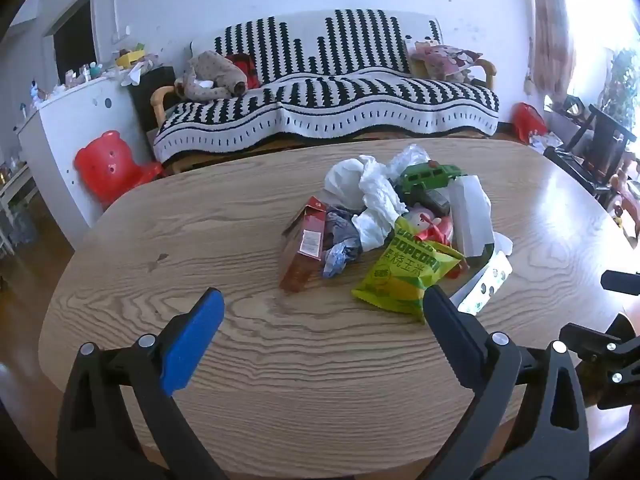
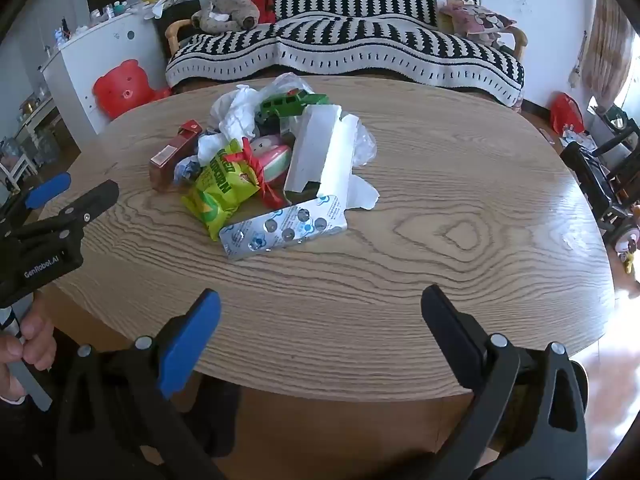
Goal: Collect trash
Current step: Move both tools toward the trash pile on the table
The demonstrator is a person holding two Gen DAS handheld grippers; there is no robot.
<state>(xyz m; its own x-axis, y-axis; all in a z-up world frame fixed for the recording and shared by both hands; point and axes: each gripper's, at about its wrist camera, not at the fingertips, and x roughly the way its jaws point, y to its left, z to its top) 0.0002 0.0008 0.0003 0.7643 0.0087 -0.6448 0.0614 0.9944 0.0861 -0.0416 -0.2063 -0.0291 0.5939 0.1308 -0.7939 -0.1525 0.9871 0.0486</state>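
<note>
A heap of trash lies on the oval wooden table point(image 1: 256, 344): a yellow-green popcorn bag point(image 1: 404, 272), a red-brown carton point(image 1: 304, 248), crumpled white paper point(image 1: 372, 196), a torn white box point(image 1: 470, 216) and a silver blister pack point(image 2: 284, 230). A green toy car point(image 1: 430, 176) and a pink toy point(image 2: 272, 156) sit in the heap. My left gripper point(image 1: 322, 302) is open and empty, just short of the heap. My right gripper point(image 2: 320, 302) is open and empty over the table's near edge; the popcorn bag point(image 2: 224, 184) lies ahead of it to the left.
A sofa with a black-and-white striped cover point(image 1: 328, 96) stands behind the table. A red bear-shaped stool point(image 1: 110, 164) and a white cabinet point(image 1: 76, 120) are at the left. Dark chairs and toys point(image 2: 608, 184) crowd the right side.
</note>
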